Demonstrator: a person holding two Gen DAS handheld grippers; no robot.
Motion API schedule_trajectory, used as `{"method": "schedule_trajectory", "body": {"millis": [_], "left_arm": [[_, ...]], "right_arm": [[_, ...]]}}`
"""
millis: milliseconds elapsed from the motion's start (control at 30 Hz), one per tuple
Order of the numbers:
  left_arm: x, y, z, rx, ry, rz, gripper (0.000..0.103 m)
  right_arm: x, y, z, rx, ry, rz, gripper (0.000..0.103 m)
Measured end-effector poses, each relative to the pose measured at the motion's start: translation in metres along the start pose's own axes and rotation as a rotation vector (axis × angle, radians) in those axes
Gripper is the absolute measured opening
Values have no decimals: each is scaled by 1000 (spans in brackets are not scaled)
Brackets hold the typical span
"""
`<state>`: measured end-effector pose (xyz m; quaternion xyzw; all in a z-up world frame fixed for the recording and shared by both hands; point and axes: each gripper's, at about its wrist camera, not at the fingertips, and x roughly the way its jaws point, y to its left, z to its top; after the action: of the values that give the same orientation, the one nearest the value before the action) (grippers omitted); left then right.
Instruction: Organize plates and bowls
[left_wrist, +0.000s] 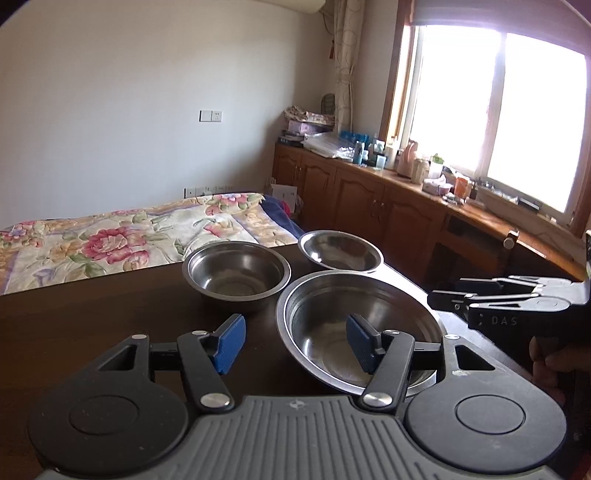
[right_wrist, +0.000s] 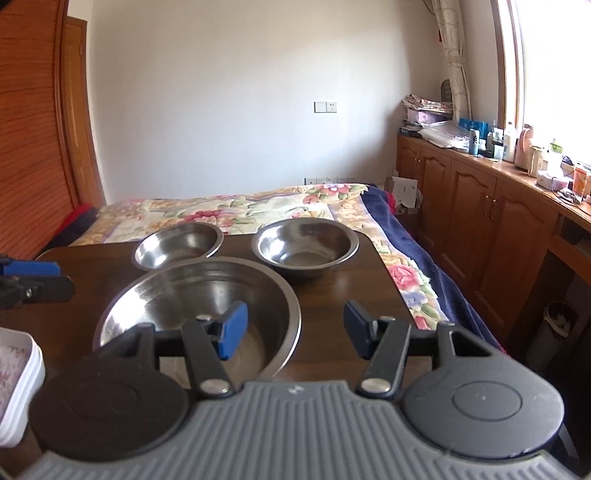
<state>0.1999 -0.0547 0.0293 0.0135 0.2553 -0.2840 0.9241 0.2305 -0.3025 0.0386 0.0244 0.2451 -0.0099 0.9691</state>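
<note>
Steel bowls crowd the tabletop (right_wrist: 351, 288): large bowl (right_wrist: 199, 306) at lower centre, two smaller bowls (right_wrist: 304, 245) behind. Right tongs (right_wrist: 291, 328) and left tongs (left_wrist: 295, 343), both spread and empty, flank the large bowl, seemingly equally near.

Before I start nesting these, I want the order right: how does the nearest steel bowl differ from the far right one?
The nearest bowl is clearly wider than the far right bowl. The nearest bowl sits right ahead of both open grippers, while the far right bowl stands by the table's far edge. The nearest bowl's rim overlaps the left bowl in view; the far right bowl stands apart. Both are empty, upright, shiny steel.
</note>
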Motion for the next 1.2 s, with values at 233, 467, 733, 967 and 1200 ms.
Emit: {"method": "schedule_trajectory", "body": {"millis": [233,467,733,967,1200], "left_arm": [[7,0,0,-16,2,-1,54],[26,-6,-7,-23,58,46,42],[43,-9,-12,-63,82,114,36],[51,-12,-17,-133,132,116,21],[29,-27,-18,-104,110,142,19]], "right_arm": [[15,-4,-1,23,30,17,59],[19,-9,-2,31,28,75,59],[34,-17,-8,51,81,148,34],[31,-25,-10,95,86,267,19],[13,-32,-14,141,53,316,16]]}}
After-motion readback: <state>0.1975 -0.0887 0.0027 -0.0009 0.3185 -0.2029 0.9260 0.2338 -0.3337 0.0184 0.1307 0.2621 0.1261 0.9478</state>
